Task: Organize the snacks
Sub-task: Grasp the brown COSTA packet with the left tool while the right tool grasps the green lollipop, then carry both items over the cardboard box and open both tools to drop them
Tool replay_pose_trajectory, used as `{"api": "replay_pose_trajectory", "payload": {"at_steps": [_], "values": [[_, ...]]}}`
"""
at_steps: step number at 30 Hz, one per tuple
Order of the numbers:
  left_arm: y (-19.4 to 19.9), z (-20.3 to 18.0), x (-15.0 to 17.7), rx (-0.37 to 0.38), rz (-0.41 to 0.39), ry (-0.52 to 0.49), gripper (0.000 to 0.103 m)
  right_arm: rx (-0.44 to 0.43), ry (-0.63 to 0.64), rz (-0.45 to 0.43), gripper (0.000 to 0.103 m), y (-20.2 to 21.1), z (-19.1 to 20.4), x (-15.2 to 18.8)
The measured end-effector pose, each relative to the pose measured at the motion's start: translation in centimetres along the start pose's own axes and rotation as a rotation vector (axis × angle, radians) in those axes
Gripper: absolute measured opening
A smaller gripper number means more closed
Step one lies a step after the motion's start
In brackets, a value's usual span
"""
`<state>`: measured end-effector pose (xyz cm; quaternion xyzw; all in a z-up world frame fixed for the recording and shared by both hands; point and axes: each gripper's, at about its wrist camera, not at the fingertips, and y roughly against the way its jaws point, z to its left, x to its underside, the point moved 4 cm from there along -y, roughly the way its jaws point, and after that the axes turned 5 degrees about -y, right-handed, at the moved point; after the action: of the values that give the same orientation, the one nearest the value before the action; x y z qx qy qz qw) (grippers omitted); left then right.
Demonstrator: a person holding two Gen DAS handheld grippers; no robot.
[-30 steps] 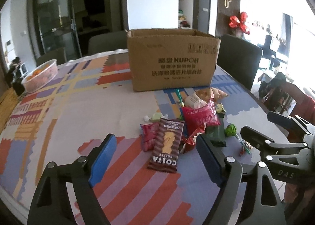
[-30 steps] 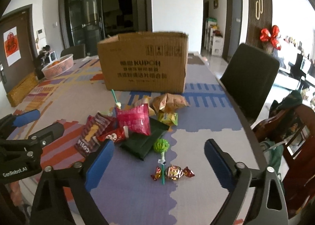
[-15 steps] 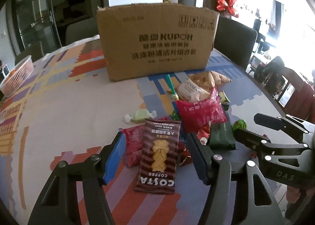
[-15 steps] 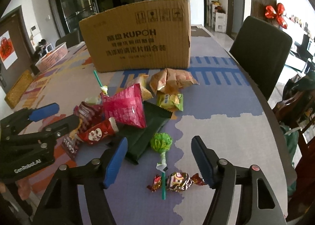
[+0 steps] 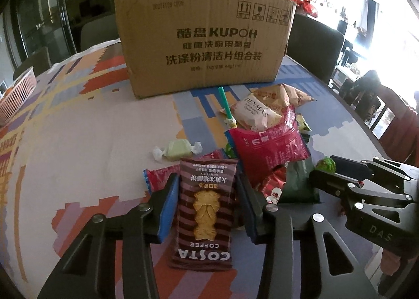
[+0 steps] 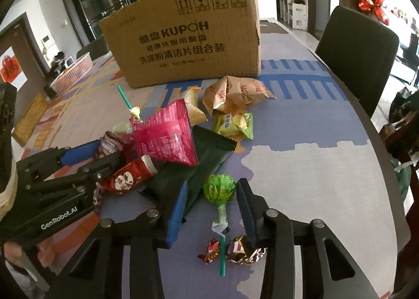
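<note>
The brown corrugated cardboard box (image 5: 204,45) stands at the back of the patterned table (image 5: 78,142), snacks heaped before it. The left gripper (image 5: 207,204) has dropped in and narrowed; its blue pads flank the striped brown Costa biscuit packet (image 5: 205,210), seemingly touching it. The right gripper (image 6: 212,210) has likewise closed in, fingers spread around the green-wrapped lollipop (image 6: 219,187). Both pickups look imminent.

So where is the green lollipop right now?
In the right wrist view the green lollipop lies on the table between the right tongs, just right of the dark green packet and above the shiny candy.
</note>
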<state>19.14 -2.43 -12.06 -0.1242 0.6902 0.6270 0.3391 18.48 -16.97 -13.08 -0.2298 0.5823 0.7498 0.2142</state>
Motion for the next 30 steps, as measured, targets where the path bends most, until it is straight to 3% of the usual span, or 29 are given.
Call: {"api": "replay_pose_trajectory", "payload": {"at_steps": [5,16,30], "values": [[0.2,0.1,0.1,0.001,-0.007,0.01,0.04,0.004,0.003,-0.009,0.027,0.0,-0.1,0.0],[3.4,0.2,-1.3,-0.021,-0.093,0.021,0.039,-0.02,0.031,-0.074,0.027,2.1,0.7,-0.8],[9.5,2.2,-8.4,-0.026,-0.241,0.047,0.039,-0.071,0.11,-0.279,0.027,7.7,4.1,-7.8]]}}
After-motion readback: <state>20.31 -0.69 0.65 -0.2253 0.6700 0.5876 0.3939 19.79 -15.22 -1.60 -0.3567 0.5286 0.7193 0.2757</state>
